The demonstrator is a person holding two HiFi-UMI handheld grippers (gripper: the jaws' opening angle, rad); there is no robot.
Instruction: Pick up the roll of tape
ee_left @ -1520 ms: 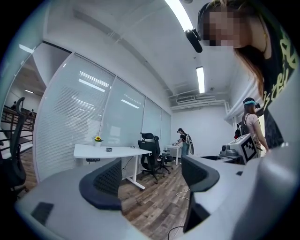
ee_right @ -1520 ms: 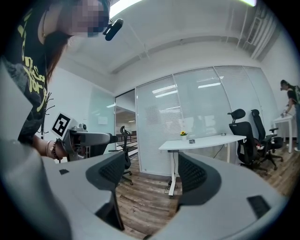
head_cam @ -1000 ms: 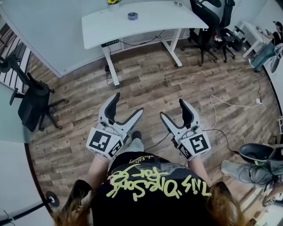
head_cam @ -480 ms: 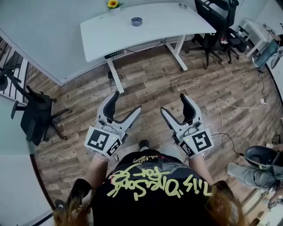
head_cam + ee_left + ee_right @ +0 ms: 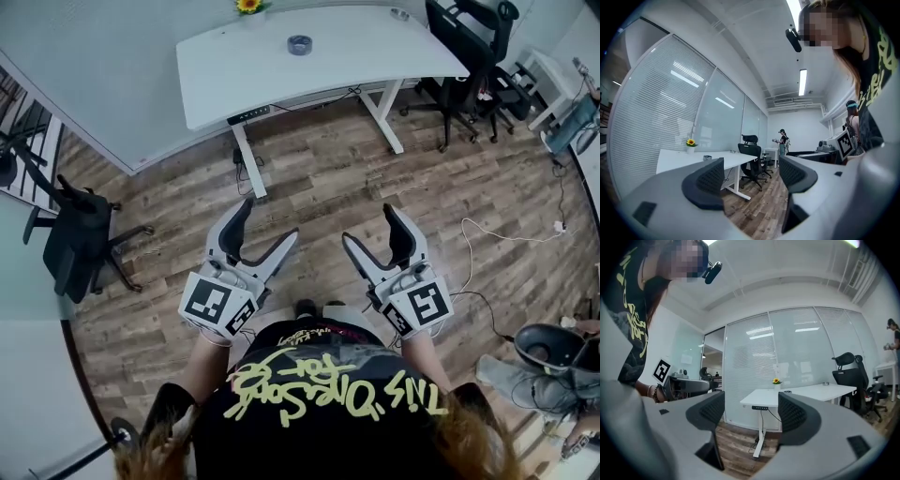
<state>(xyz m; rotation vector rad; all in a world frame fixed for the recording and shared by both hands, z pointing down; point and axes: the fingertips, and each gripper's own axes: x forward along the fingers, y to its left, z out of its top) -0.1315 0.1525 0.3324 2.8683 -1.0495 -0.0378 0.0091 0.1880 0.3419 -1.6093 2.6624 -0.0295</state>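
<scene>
Grey roll of tape (image 5: 299, 44): lies flat on the white desk (image 5: 375, 56), about midway between its near edge and the far edge, where a potted sunflower (image 5: 248, 5) stands; nothing touches it. Left gripper (image 5: 270, 218): held level over the wood floor (image 5: 319, 178), well apart from the desk, jaws wide with only air between them, though they have just been closing a little. Right gripper (image 5: 367, 223): level beside it, jaws likewise spread and empty. Step in hand, as we judge it: the approach. To do it well we would come up squarely to the desk's near edge, bring one gripper level with the top, spread its jaws fully before reaching in, and set the pads either side of the roll's wall, or across its whole ring, before squeezing. Black chairs (image 5: 459, 47) at the desk's right end: we steer clear.
</scene>
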